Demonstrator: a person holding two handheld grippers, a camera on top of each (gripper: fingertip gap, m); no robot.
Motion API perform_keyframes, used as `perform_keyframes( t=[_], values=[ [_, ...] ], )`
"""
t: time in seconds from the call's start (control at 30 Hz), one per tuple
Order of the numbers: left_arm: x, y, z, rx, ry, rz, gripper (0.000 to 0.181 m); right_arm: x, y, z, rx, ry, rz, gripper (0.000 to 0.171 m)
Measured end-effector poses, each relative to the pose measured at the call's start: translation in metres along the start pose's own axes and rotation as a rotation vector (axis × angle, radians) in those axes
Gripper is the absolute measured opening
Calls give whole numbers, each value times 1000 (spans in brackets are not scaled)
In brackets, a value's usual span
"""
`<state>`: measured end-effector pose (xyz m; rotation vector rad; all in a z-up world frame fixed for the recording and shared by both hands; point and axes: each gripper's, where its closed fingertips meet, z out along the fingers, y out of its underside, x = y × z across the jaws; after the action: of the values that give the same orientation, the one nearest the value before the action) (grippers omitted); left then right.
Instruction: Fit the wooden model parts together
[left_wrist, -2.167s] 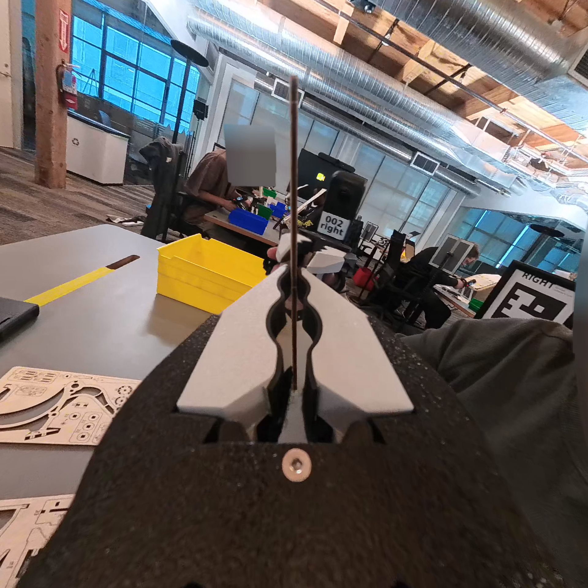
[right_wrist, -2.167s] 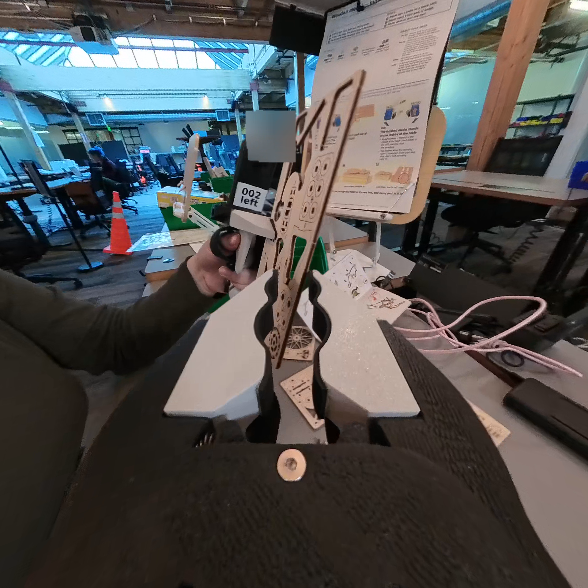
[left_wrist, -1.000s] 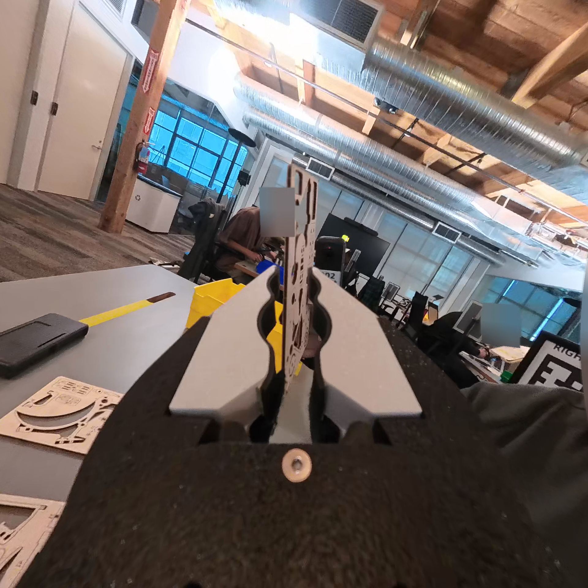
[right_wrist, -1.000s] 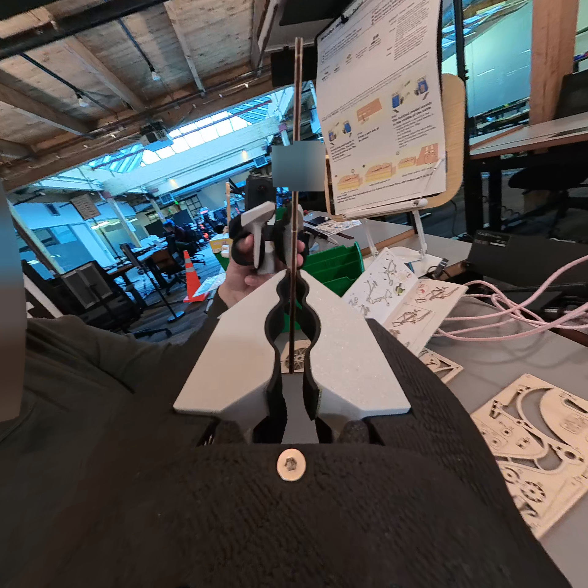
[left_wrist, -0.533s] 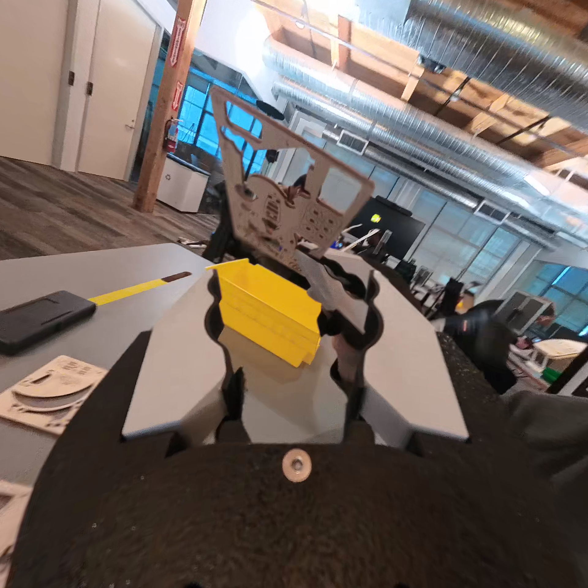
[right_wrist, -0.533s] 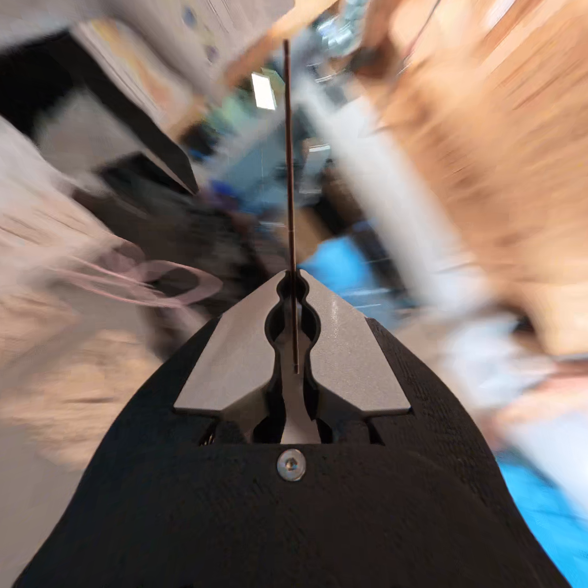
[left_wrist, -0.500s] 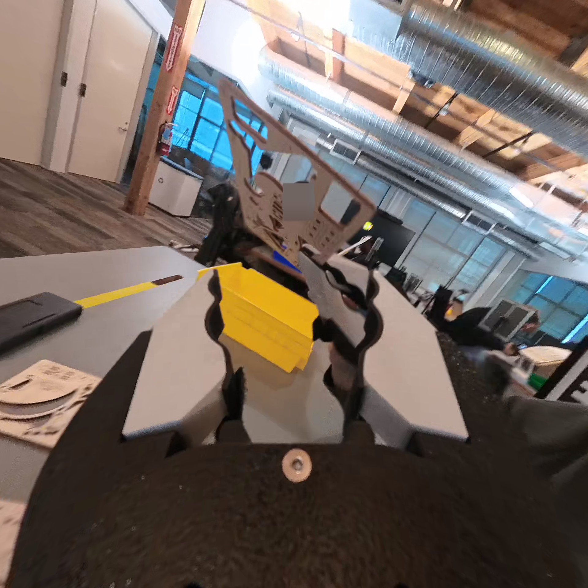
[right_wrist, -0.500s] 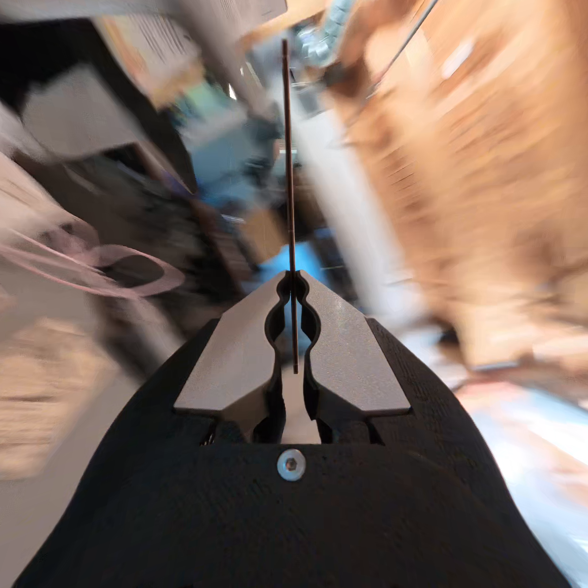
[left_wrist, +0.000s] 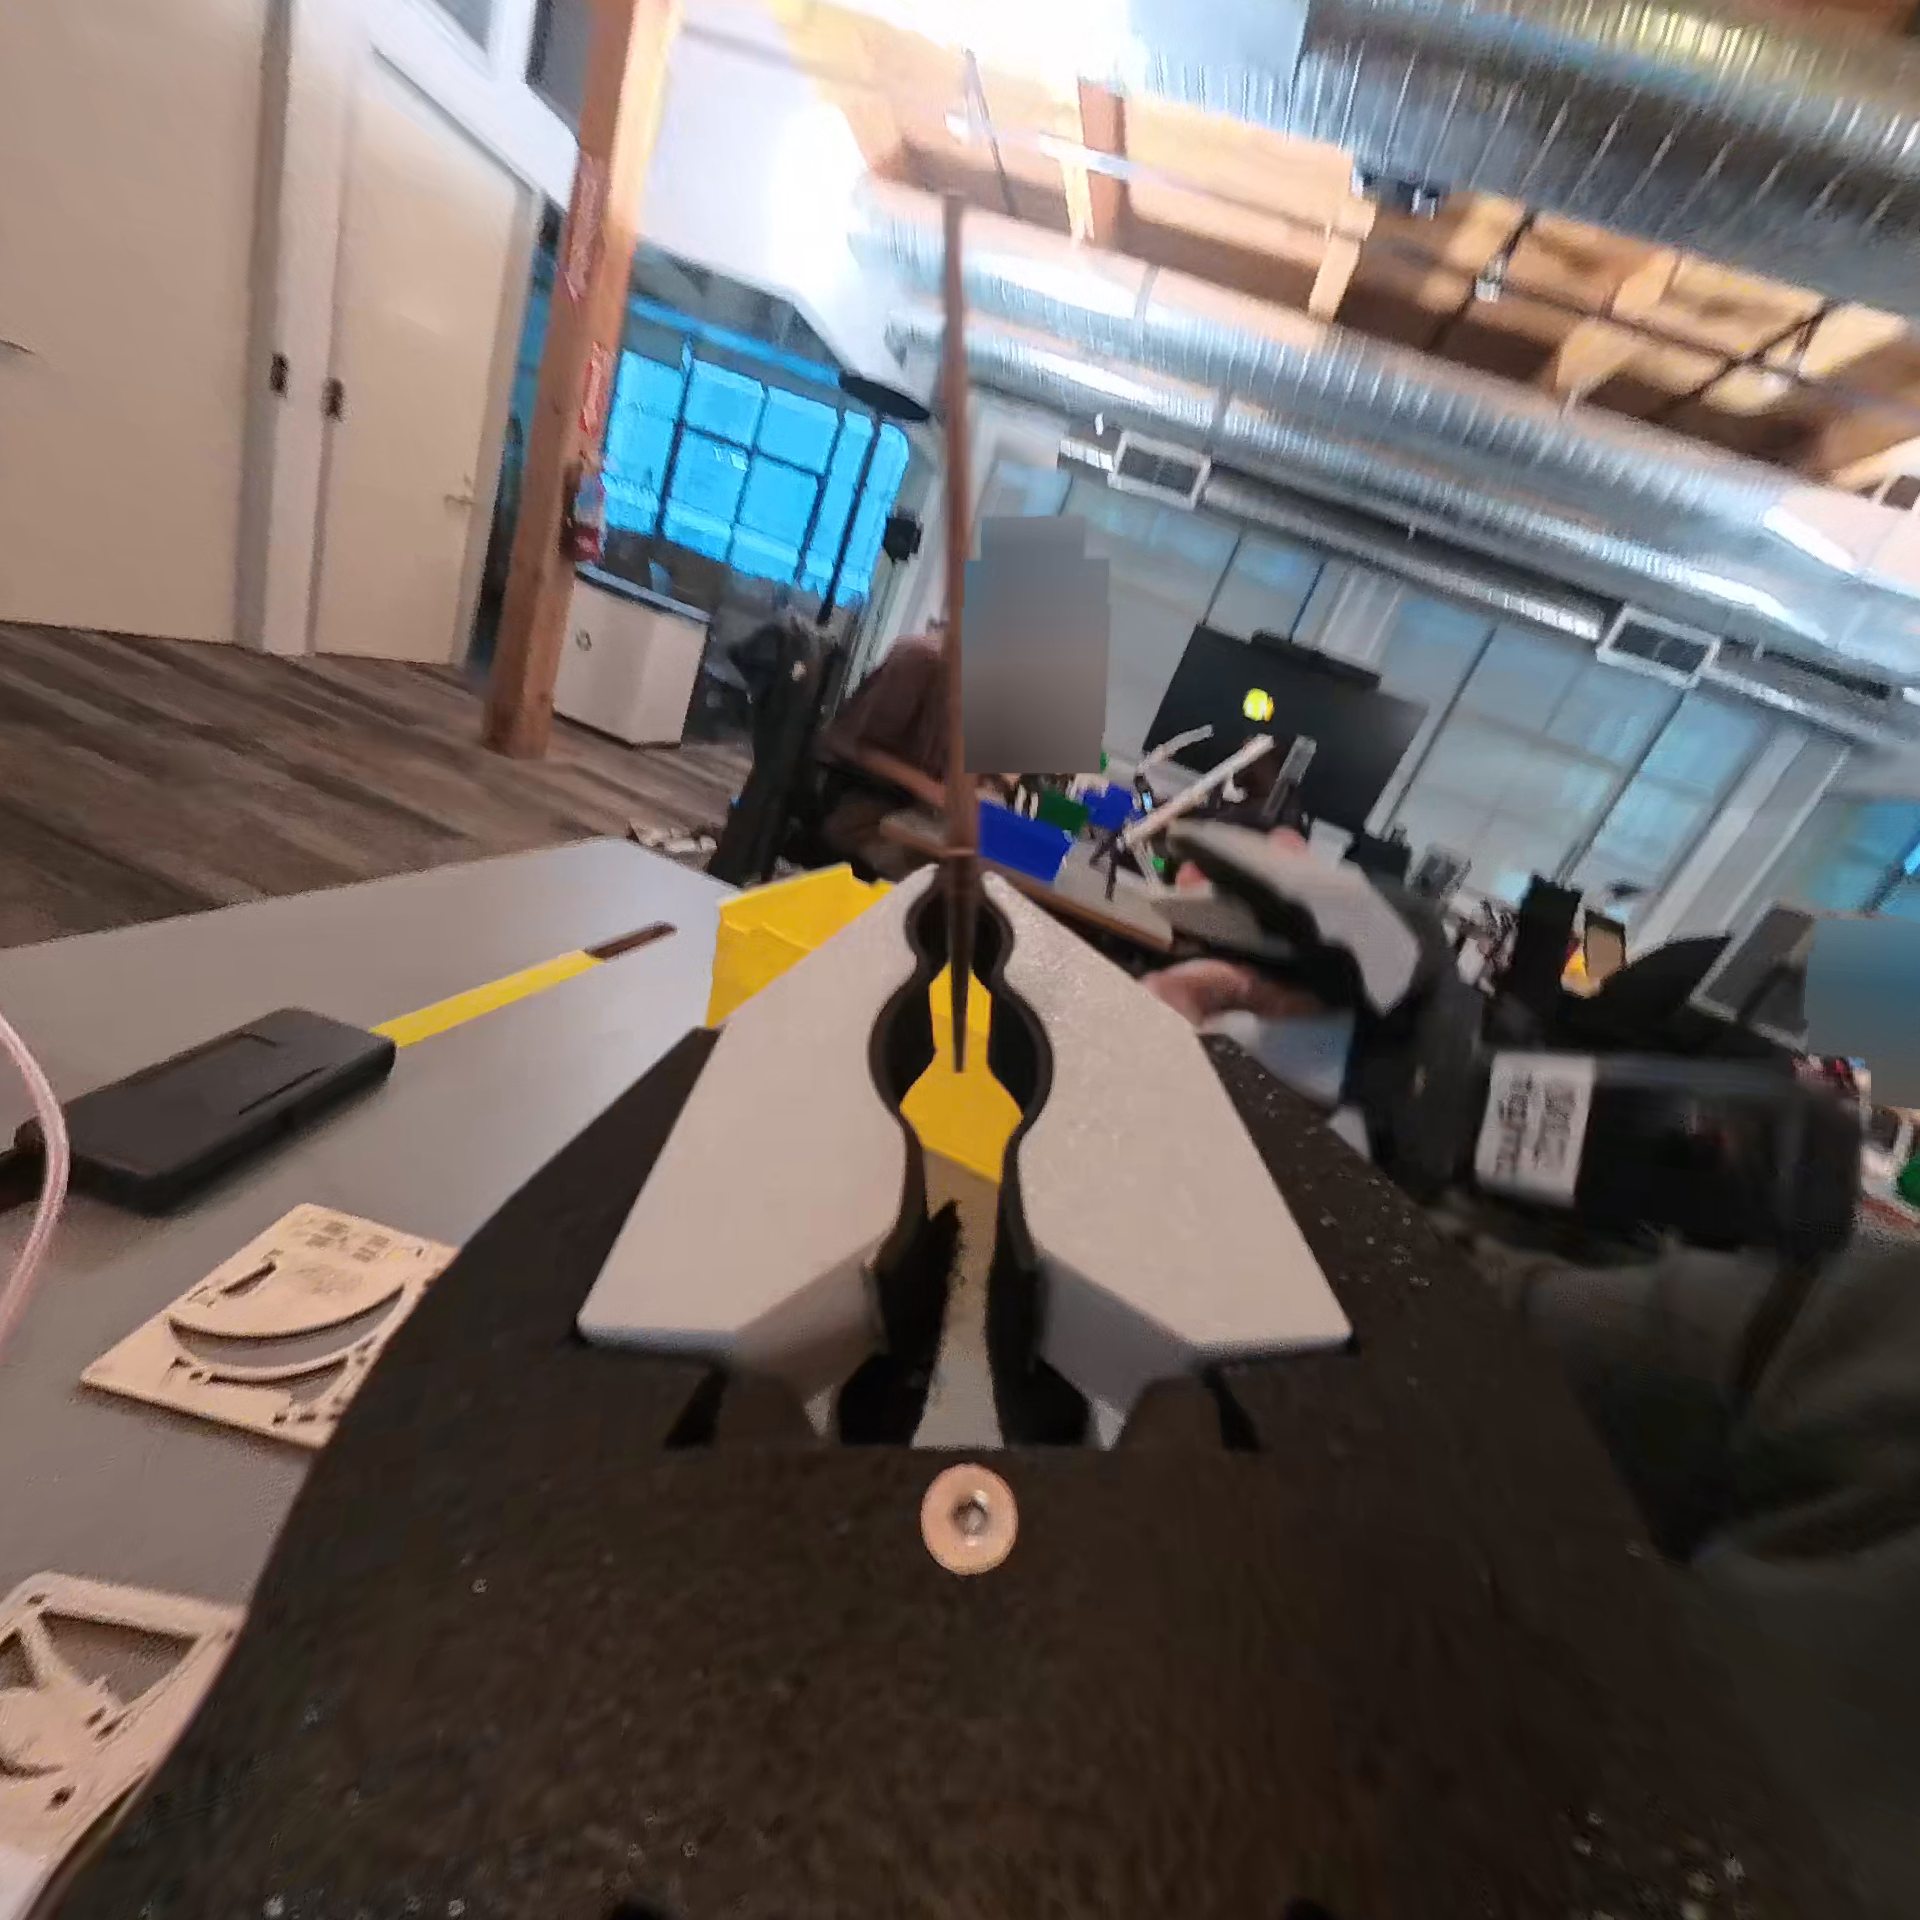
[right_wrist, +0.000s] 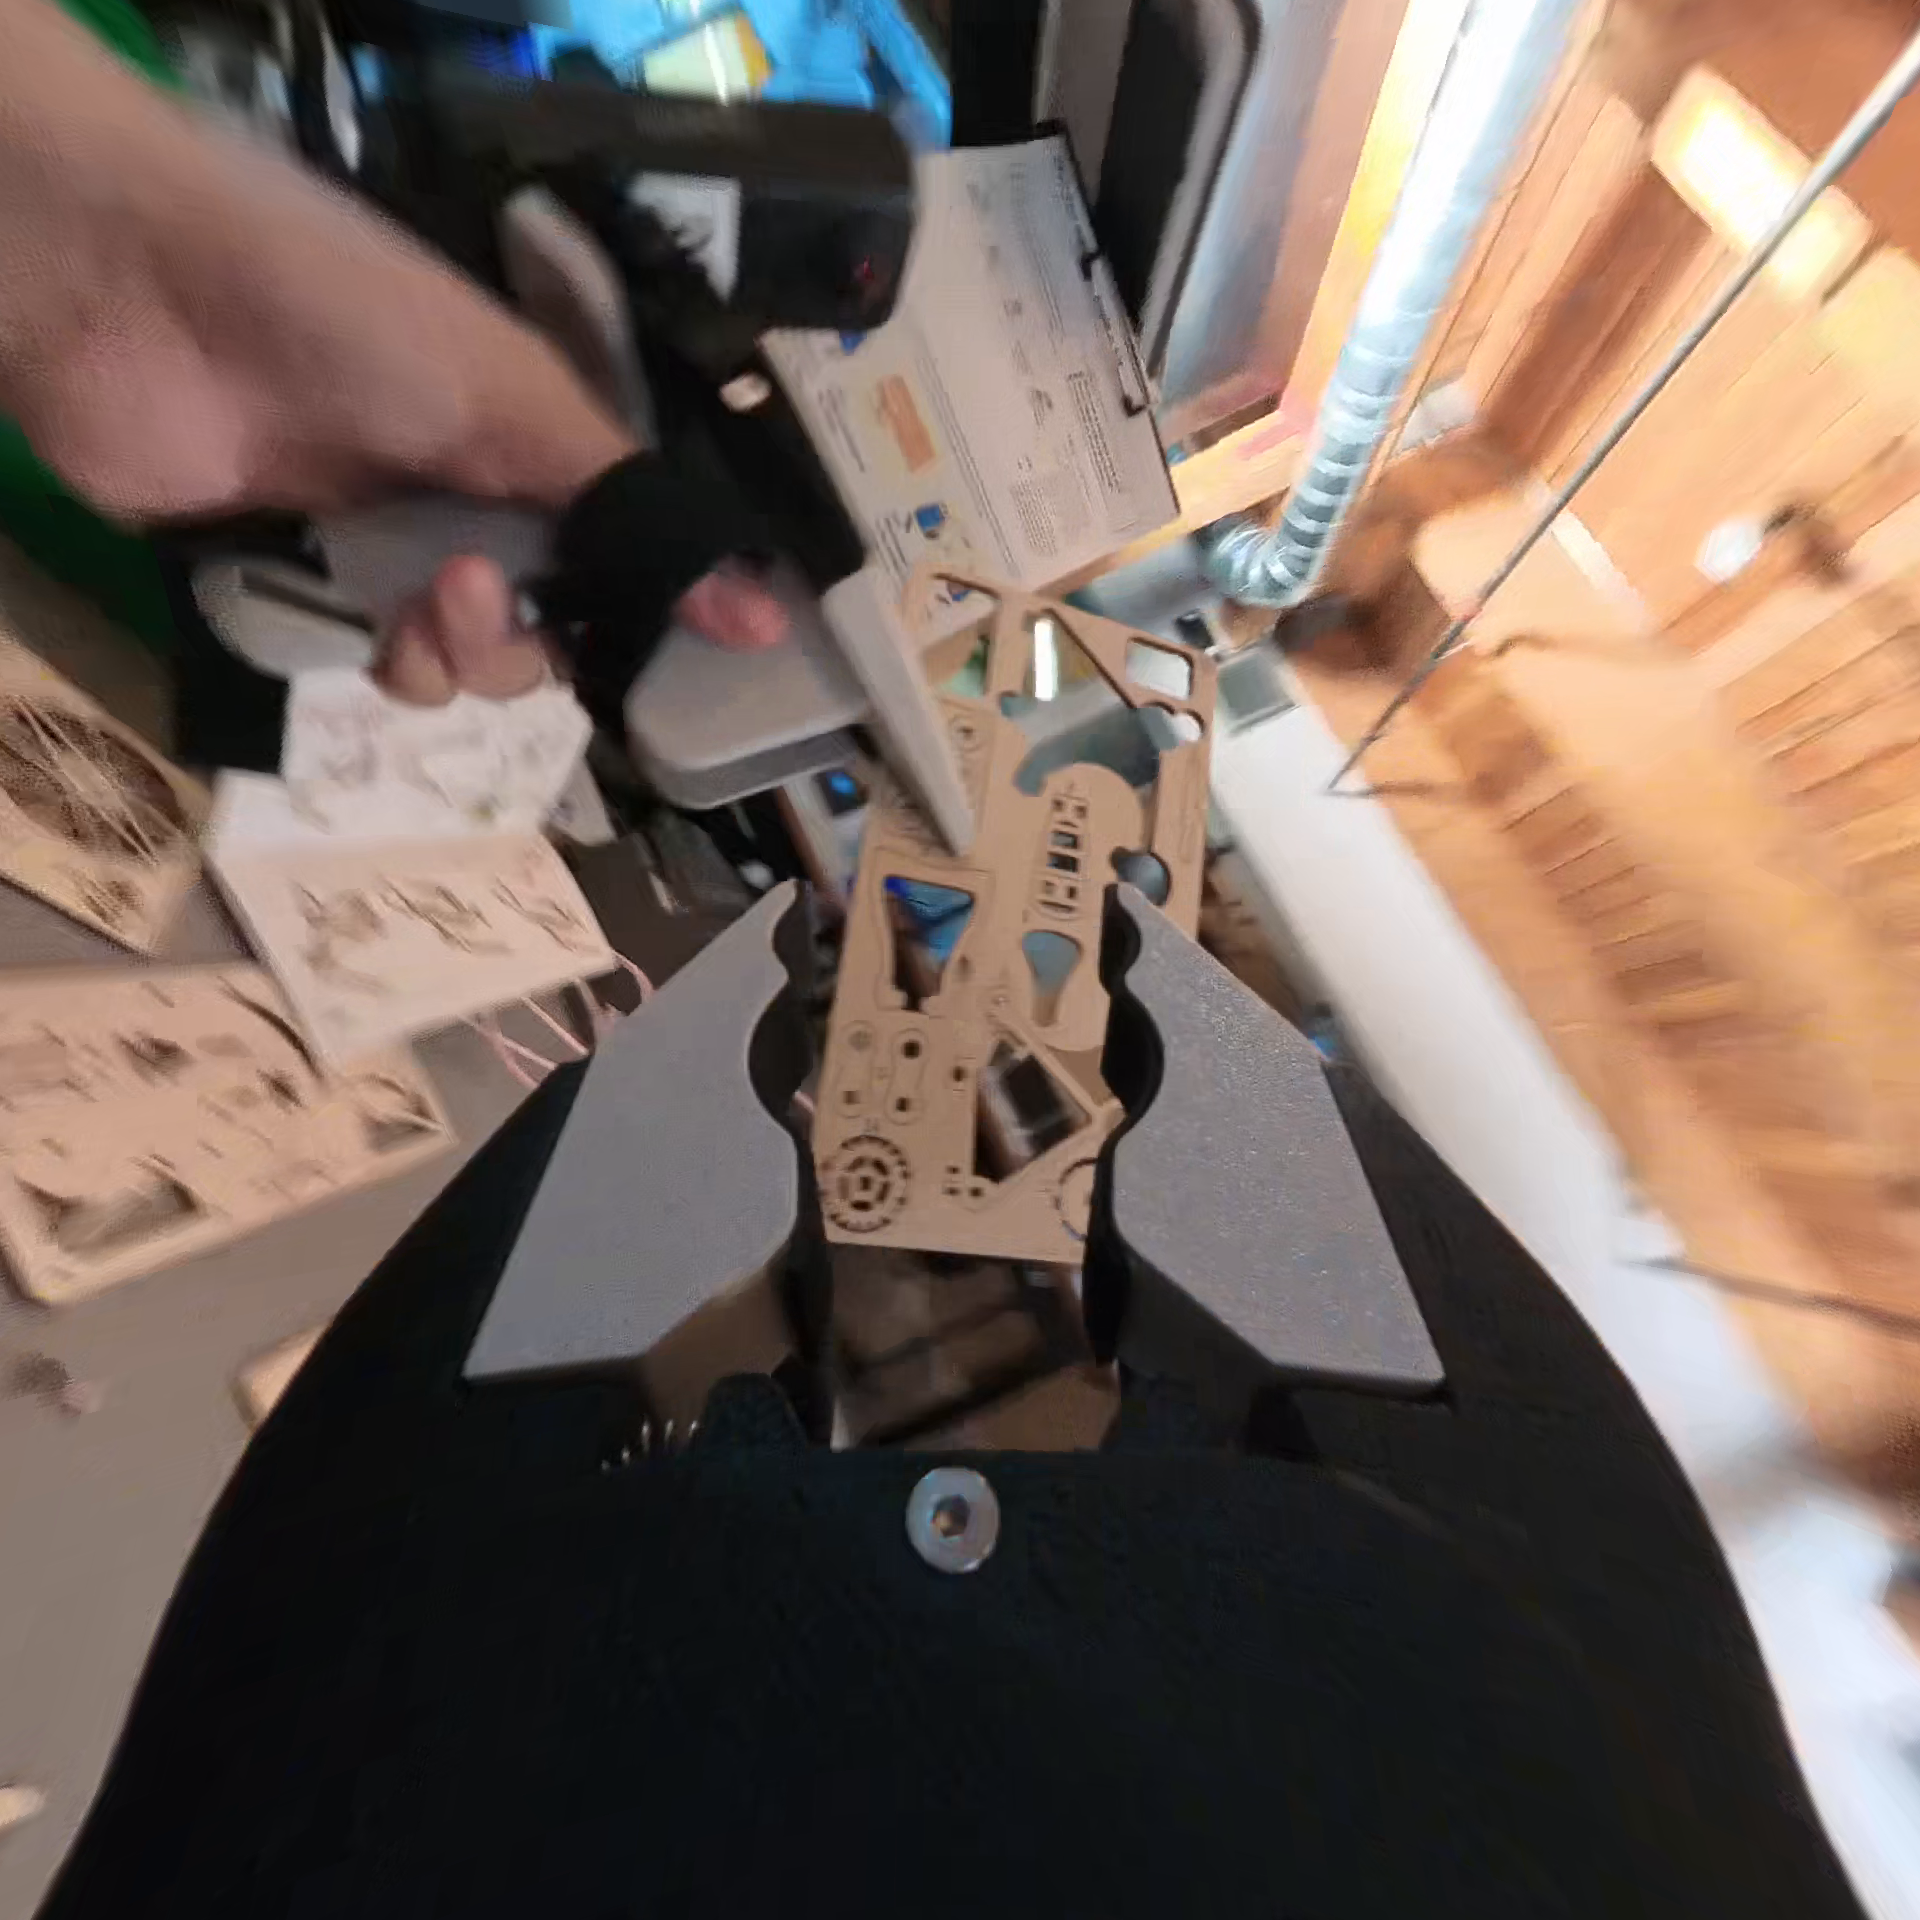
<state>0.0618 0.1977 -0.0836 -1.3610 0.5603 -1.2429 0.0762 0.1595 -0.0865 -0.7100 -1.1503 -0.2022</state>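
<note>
A thin laser-cut wooden sheet of model parts (right_wrist: 1023, 997) is held up in the air. My left gripper (left_wrist: 956, 883) is shut on it; in the left wrist view the sheet (left_wrist: 954, 520) shows edge-on, rising from the closed fingertips. In the right wrist view the left gripper (right_wrist: 930, 810) pinches the sheet's upper part, with a hand behind it. My right gripper (right_wrist: 956, 904) is open, its fingers standing either side of the sheet's lower part without clamping it. The right gripper also shows blurred at the right of the left wrist view (left_wrist: 1278, 904).
On the grey table (left_wrist: 343, 935) lie more wooden part sheets (left_wrist: 270, 1330), a black flat device (left_wrist: 208, 1101), a pink cable (left_wrist: 42, 1143) and a yellow bin (left_wrist: 779, 925). The right wrist view shows a clipboard with an instruction page (right_wrist: 997, 343), leaflets (right_wrist: 416, 935) and further sheets (right_wrist: 187, 1143).
One second ago both grippers pinched the sheet. The left opened while the right swung the sheet around. Now the left is shut on it again and the right has opened.
</note>
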Motion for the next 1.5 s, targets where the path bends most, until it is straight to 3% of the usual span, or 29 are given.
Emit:
perform_keyframes(
  t=[0.2,0.37,0.63,1.13,1.37,1.5],
  values=[
    [14,33,-13,-334,151,-68,0,27,19,-11,-19,-247,737,43],
    [33,54,-22,-479,269,-101,0,22,14,-20,41,-458,1038,27],
    [48,59,-25,-524,329,-73,0,-7,6,-29,0,-739,1238,4],
    [53,17,-18,-261,327,-24,1,24,-4,-16,332,-668,1580,0],
    [50,9,-15,-201,314,-46,23,34,4,-12,409,-580,1669,0],
    [52,8,-12,-176,330,-64,25,33,4,-10,410,-557,1666,0]
  ],
)
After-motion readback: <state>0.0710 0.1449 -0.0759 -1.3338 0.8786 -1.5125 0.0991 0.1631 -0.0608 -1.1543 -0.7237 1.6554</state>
